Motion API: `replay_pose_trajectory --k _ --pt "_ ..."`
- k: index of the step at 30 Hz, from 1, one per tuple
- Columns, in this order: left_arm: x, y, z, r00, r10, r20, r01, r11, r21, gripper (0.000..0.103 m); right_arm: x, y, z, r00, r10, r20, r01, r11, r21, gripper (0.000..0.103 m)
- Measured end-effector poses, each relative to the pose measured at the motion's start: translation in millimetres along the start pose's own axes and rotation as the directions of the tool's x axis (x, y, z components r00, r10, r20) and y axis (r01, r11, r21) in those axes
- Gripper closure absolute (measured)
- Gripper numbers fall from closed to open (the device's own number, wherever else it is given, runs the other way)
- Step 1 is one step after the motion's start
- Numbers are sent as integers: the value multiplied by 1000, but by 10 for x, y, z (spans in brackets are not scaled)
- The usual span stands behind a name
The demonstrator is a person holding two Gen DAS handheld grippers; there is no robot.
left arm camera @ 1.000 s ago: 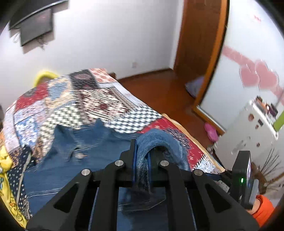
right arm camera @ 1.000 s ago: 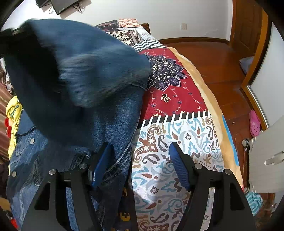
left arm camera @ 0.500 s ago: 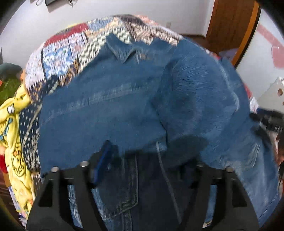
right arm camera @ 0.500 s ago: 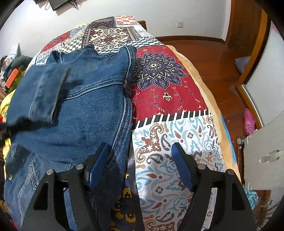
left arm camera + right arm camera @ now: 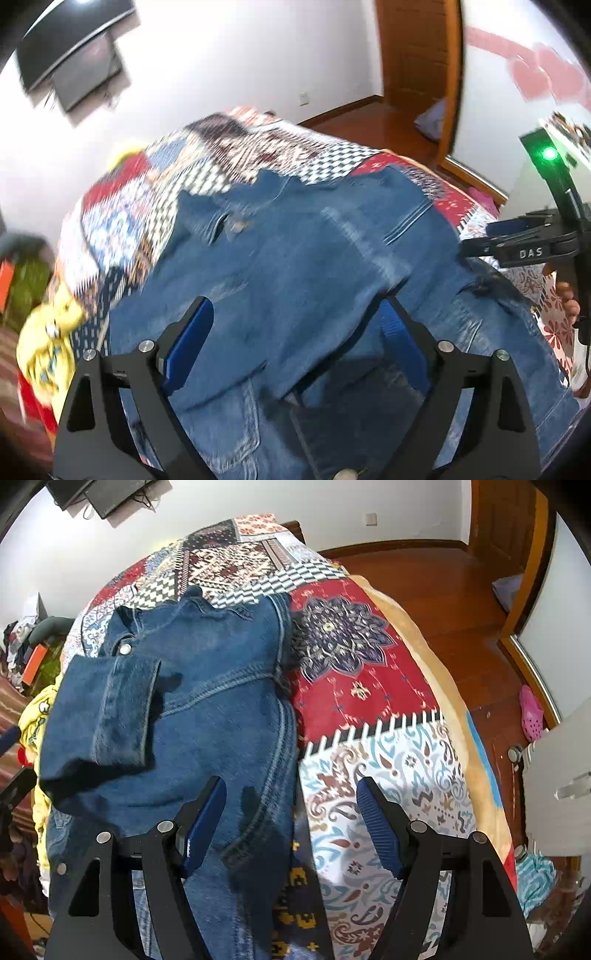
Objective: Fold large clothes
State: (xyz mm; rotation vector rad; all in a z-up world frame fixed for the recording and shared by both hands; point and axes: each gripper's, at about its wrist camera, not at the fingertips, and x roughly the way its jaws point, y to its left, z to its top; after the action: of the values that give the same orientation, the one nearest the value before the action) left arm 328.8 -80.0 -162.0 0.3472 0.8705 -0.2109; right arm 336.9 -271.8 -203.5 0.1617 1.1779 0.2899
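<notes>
A: Tongs status? Left tongs (image 5: 295,332) widening, jaws apart over denim, gripping nothing.
B: Right tongs (image 5: 291,812) apart too, straddling the denim jacket's (image 5: 207,709) side seam, pads clear. Jacket lies on the bed (image 5: 369,686) toward its left edge, sleeve (image 5: 99,712) folded across the chest.

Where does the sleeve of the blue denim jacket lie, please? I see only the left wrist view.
Observer: In the right wrist view the sleeve lies folded across the chest of the blue denim jacket, below the collar.
Operator: Is the right gripper holding anything?
Observer: No. The right gripper is open, with one finger above the denim, the other above the patchwork quilt, and the jacket's side seam between them.
Operator: Is any fastening showing?
Observer: One silver metal button shows beside the collar.
</notes>
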Motion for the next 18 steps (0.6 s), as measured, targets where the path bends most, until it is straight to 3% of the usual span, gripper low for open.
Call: replay_pose_trajectory --k 5,8,10,12,14,16,18 --pt "423 -303 87 997 -3 -76 14 990 140 12 -2 90 35 1000 25 14 -25 1000 -12 32" --pt "724 -454 33 990 91 -104 -64 970 234 12 64 111 19 1000 17 2 -17 999 -29 32" --pt "868 -459 5 986 129 -108 -97 962 257 12 113 125 2 1000 4 -9 -4 999 -40 32" --pt "945 -409 -2 987 121 -108 -93 968 234 12 159 141 -15 1000 -4 -21 3 999 -50 32" --pt "929 -319 10 990 103 -101 -83 980 182 24 208 154 -30 999 -15 -29 13 998 -61 32" --pt "833 -192 73 995 59 -78 -51 994 99 56 227 180 -49 999 -32 -20 30 996 -84 31" --pt "771 -43 140 997 22 -71 -20 999 28 79 234 215 -62 999 -49 -7 48 992 -115 29"
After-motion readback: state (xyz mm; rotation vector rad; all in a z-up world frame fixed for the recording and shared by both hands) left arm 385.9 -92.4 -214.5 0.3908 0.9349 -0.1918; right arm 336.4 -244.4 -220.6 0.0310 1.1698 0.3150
